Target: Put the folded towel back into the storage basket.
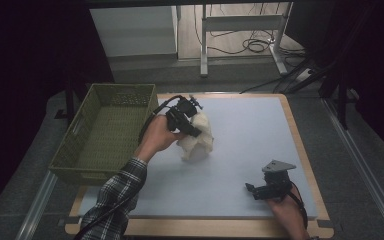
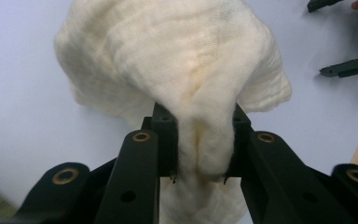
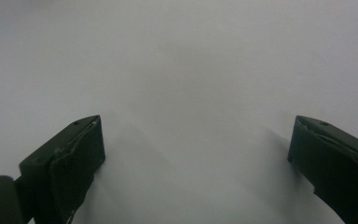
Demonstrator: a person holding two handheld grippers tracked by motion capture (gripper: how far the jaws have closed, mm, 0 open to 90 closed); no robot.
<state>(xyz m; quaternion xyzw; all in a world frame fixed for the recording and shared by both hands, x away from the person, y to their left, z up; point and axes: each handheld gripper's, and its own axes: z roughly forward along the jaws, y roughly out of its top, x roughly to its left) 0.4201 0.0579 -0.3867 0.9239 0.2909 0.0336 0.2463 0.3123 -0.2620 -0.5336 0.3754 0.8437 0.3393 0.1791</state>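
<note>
Bunching near the middle of the pale mat point(image 1: 240, 145), the cream cloth point(image 1: 197, 137) is pinched in the left gripper point(image 1: 190, 122), beside the green basket point(image 1: 80, 130). Well apart, the right gripper point(image 1: 254, 190) rests with jaws spread wide.

high: overhead, forward-down | gripper views: close, share mat point(image 1: 250, 145)

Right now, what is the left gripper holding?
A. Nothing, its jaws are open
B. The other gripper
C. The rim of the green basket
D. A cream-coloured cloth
D: in the left gripper view the left gripper has its jaws shut on the bunched cream-coloured cloth.
</note>
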